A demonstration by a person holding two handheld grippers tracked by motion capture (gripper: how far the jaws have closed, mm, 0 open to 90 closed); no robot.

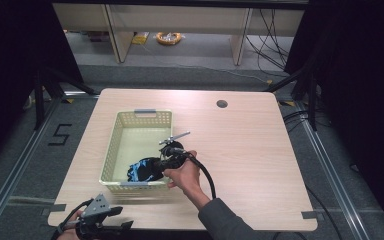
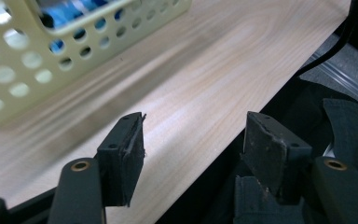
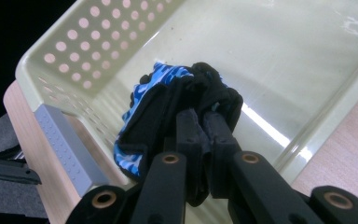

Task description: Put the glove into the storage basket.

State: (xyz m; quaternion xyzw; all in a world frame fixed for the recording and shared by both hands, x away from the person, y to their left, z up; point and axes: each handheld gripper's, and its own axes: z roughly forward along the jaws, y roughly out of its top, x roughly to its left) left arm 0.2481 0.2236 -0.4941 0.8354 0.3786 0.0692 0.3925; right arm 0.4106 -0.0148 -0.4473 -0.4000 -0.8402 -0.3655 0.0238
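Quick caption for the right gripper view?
Right gripper pinching a black-and-blue cloth over the pale yellow basket.

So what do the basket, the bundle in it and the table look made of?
Basket: pale yellow-green plastic, glossy, with moulded round holes. Bundle, pinched by the right gripper: soft fabric, black with a blue pattern, matte and crumpled. Table: light wood-grain top, smooth, possibly laminate.

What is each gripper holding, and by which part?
The right gripper pinches a bunched fold of the black-and-blue cloth over the basket. The left gripper holds nothing.
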